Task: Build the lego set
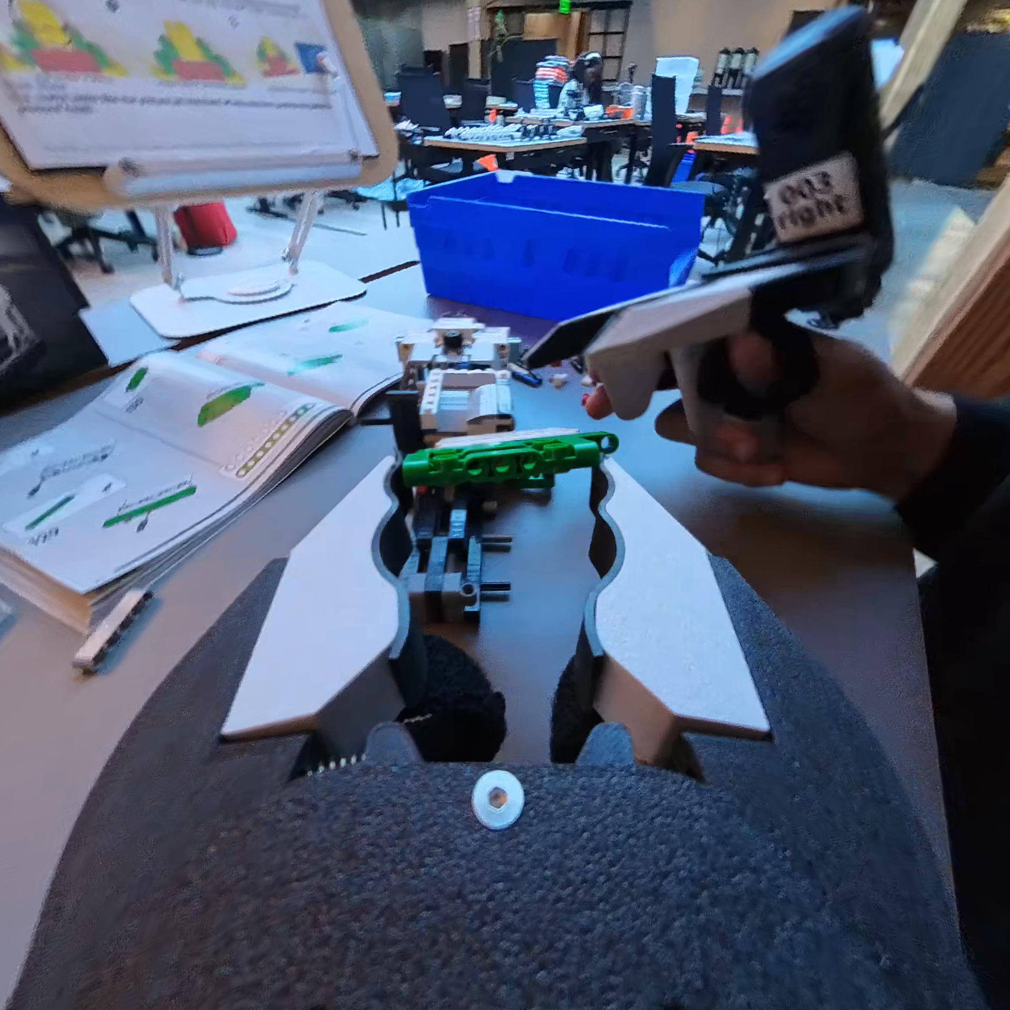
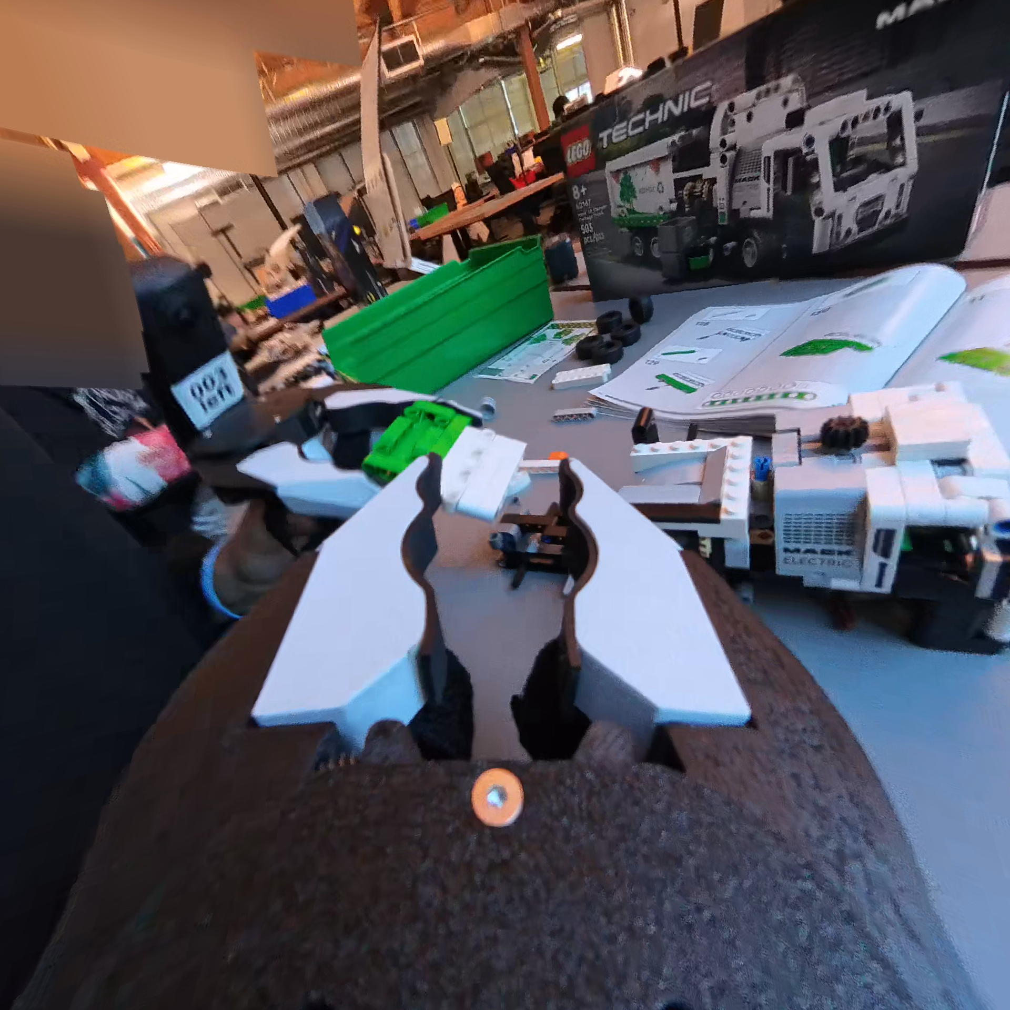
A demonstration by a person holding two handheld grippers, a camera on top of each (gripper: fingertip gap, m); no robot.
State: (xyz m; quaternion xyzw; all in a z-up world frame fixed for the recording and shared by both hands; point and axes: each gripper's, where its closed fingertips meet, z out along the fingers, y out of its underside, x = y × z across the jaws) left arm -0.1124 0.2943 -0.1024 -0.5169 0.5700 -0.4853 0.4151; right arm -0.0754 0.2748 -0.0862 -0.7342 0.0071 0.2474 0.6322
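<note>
My left gripper (image 1: 498,470) is shut on a green beam sub-assembly (image 1: 508,459) held crosswise at its fingertips, with a white panel (image 2: 481,475) attached. It hovers over the dark rear chassis (image 1: 453,552) of the white truck (image 1: 459,377). In the right wrist view the left gripper (image 2: 382,437) holds the green piece (image 2: 415,437) at left centre. My right gripper (image 2: 497,481) is open and empty, pointing at the white panel and chassis end (image 2: 538,538). The truck cab (image 2: 820,508) sits to its right. In the left wrist view the right gripper (image 1: 546,350) is beside the truck.
A blue bin (image 1: 552,240) stands behind the truck. The open instruction booklet (image 1: 164,437) lies to the left, and a sheet stand (image 1: 164,82) is behind it. A green bin (image 2: 442,322), the set's box (image 2: 765,164), black tyres (image 2: 612,333) and loose bricks (image 2: 580,377) are farther off.
</note>
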